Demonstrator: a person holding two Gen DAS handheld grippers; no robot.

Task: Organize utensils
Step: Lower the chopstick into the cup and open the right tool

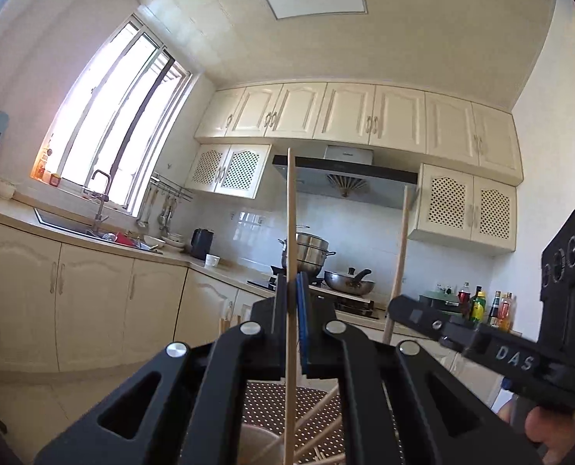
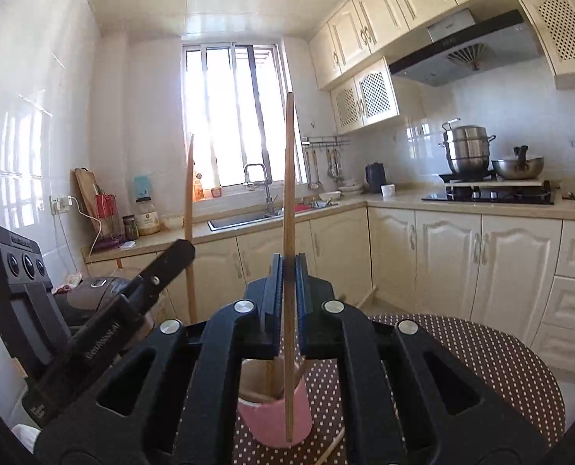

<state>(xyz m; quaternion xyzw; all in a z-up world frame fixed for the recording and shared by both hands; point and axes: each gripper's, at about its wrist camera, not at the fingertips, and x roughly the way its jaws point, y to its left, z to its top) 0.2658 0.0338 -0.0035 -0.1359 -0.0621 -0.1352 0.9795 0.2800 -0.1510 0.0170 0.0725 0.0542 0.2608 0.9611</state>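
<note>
Right now each gripper holds 1 wooden chopstick upright, its long axis running near vertical and crossways to the fingers. The left gripper (image 1: 293, 290) has its jaws clamped tight on its chopstick (image 1: 290, 209), and the right gripper (image 2: 288, 271) is pinched shut on the other chopstick (image 2: 288, 178) the same way. From the right wrist view the pink cup (image 2: 275, 418) sits directly under those jaws on the polka-dot tablecloth (image 2: 461, 356), and the held stick's lower end hangs in front of the cup's wall, not inside the rim. So the coming move, I'd judge, turns on getting that tip over the mouth and then lowering straight down. The right hand looks nearer the cup; the left gripper stands just beside it.

Counting: 2 grippers, 2 held chopsticks, 1 cup. A few more sticks rest in the cup and at least 1 lies loose on the cloth, but I cannot count them surely.
</note>
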